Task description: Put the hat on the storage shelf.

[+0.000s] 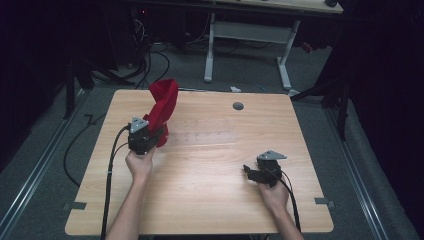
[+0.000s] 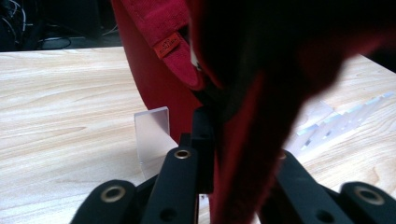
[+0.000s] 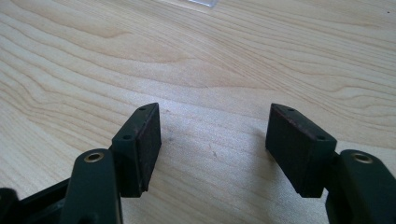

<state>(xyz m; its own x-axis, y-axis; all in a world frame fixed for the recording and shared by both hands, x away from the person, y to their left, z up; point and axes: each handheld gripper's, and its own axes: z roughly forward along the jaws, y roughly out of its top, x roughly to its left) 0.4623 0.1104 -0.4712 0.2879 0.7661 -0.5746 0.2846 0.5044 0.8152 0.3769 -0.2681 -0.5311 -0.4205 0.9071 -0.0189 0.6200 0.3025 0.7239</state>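
A red cloth [image 1: 163,102] stands bunched up on the wooden table [image 1: 210,200] at the left, rising toward the far edge. My left gripper [image 1: 158,133] is shut on its lower part. In the left gripper view the red cloth [image 2: 159,74], with a small sewn label, fills the space between the jaws of my left gripper [image 2: 224,140] and hides the right pad. At the right of the table my right gripper [image 1: 248,170] rests low and points left. In the right gripper view my right gripper [image 3: 215,140] stands open over bare wood, with nothing between its pads.
A clear plastic piece [image 2: 152,133] lies on the table just beyond the left jaws. A grey round cap [image 1: 238,106] sits in the tabletop near the far edge. Black cables [image 1: 112,165] trail off the front. Another desk frame [image 1: 250,35] stands behind.
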